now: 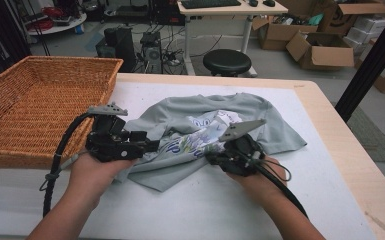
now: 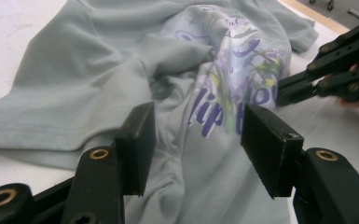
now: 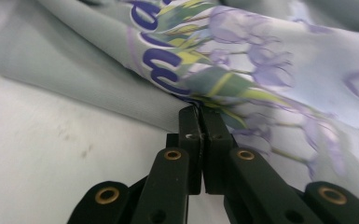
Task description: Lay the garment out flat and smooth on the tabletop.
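T-shirt: a grey-green T-shirt [image 1: 215, 132] with a purple and yellow print lies crumpled at the centre of the high view, on the white mat [image 1: 220, 205].
Right gripper: the right gripper [image 1: 211, 158], at lower centre right, has its jaws pinched together on a fold of the printed cloth; the right gripper view shows the fabric caught at the tips.
Left gripper: the left gripper [image 1: 152, 145], at centre left, has its jaws standing apart, straddling a bunched ridge of shirt without pressing it.
Basket: a wicker basket [image 1: 10, 145] sits at upper left, beside the shirt.
Table: a wooden table [image 1: 340, 135] shows along the right edge.
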